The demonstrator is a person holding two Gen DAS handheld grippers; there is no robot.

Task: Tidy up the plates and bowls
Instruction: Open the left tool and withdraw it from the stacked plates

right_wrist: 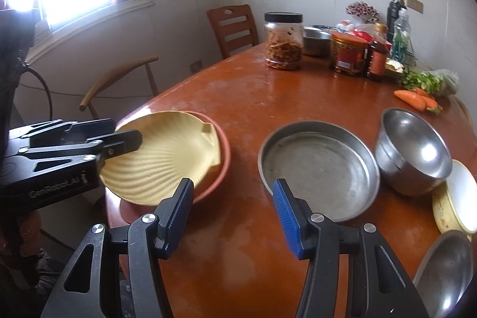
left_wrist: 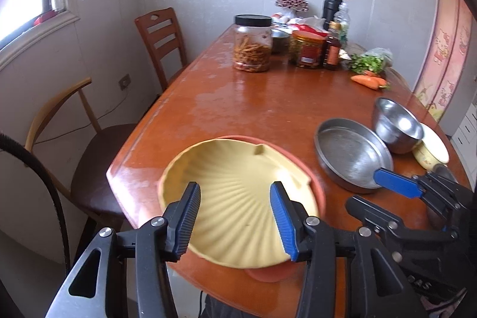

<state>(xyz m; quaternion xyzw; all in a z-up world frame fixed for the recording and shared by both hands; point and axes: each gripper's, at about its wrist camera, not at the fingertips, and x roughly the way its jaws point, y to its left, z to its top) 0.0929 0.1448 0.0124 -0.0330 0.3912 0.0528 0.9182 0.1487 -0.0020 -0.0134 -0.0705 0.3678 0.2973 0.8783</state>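
At the near left corner of the table [right_wrist: 238, 243], the left gripper [left_wrist: 235, 216] hangs over the yellow shell-shaped dish [left_wrist: 238, 198], its jaws parted with nothing pressed between the pads; the dish sits nested in a terracotta plate [right_wrist: 222, 163], tilted a little, and both overhang the near edge. The right gripper [right_wrist: 232, 213] hovers part-open over bare table, empty, between that stack and the shallow steel pan [right_wrist: 320, 169].

The step in hand looks like settling the shell dish and moving on to the metalware. To do it well, the left gripper should lift clear straight up so a pad does not catch the scalloped rim and tip the dish off the edge; nudging the stack inward first would be safer.

Just right of the pan stands a deep steel bowl [right_wrist: 413, 151], touching or nearly touching a cream enamel bowl [right_wrist: 456, 204] by the right edge, with another steel bowl [right_wrist: 444, 270] nearest the corner. These crowd any approach from the right.

Farther off lie carrots [right_wrist: 416, 99] and greens [right_wrist: 423, 81], then jars and bottles at the far end, with a snack jar [right_wrist: 283, 42] foremost, well apart from the work.
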